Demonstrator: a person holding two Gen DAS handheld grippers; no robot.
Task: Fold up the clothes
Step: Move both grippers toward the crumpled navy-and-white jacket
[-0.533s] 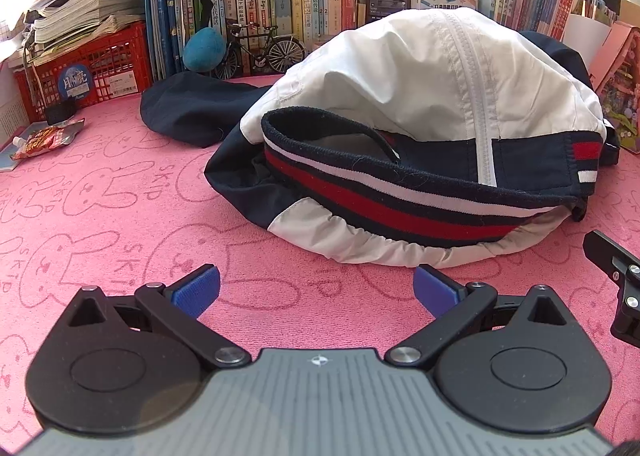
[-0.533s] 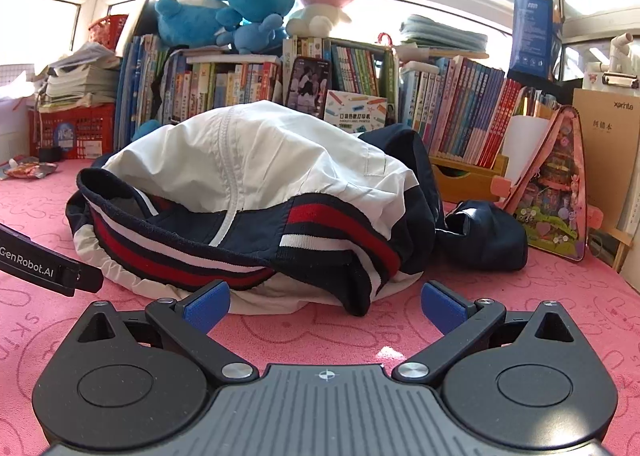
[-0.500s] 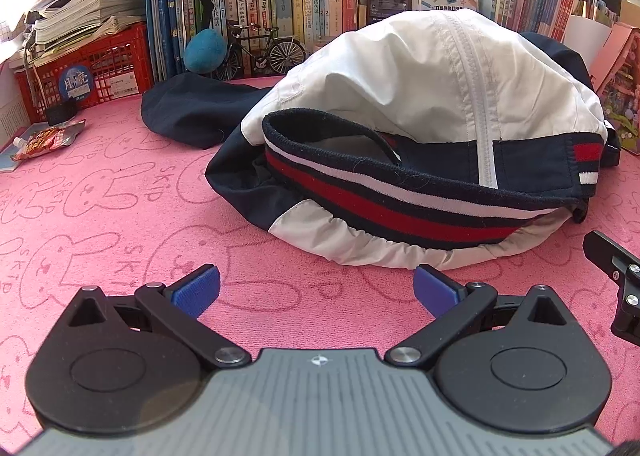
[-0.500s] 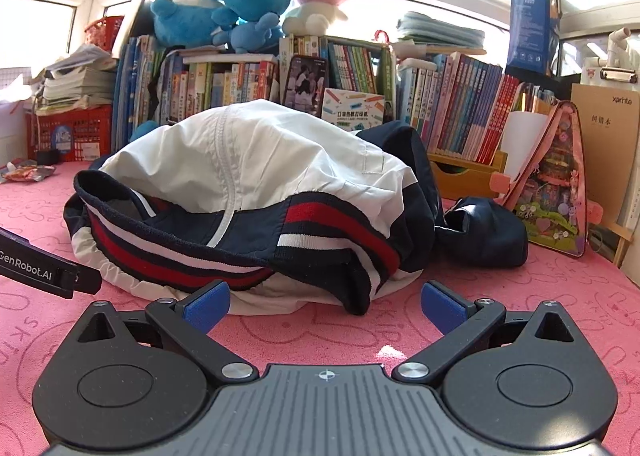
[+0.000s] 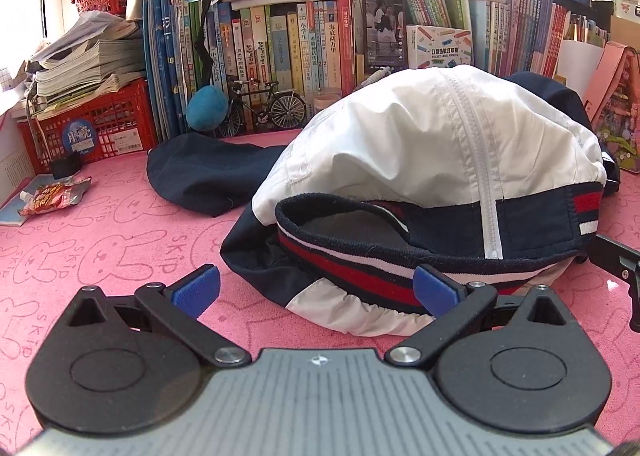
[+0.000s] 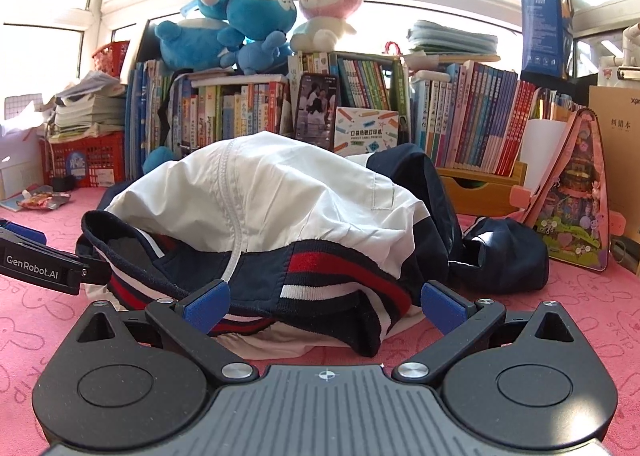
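Note:
A white and navy jacket (image 5: 432, 160) with a red, white and navy striped hem lies bunched in a heap on the pink mat (image 5: 100, 240). Its navy sleeve (image 5: 204, 180) trails to the back left. My left gripper (image 5: 316, 290) stands open right at the hem, its right blue pad over the striped band. In the right wrist view the same jacket (image 6: 280, 208) fills the middle, and my right gripper (image 6: 324, 304) is open with the striped hem (image 6: 328, 276) lying between its blue pads. Neither grips the cloth. The left gripper's finger (image 6: 40, 266) shows at that view's left edge.
Rows of books (image 5: 280, 48) and plush toys (image 6: 240, 20) line the back. A red crate (image 5: 92, 124) with paper stacks stands at the back left, a snack packet (image 5: 52, 196) on the mat nearby. A pink toy house (image 6: 572, 212) and a navy bundle (image 6: 504, 256) sit right.
Both grippers have moved forward toward the jacket, so its hem now sits at the pads. The left view has also tilted up. The jacket has not moved.

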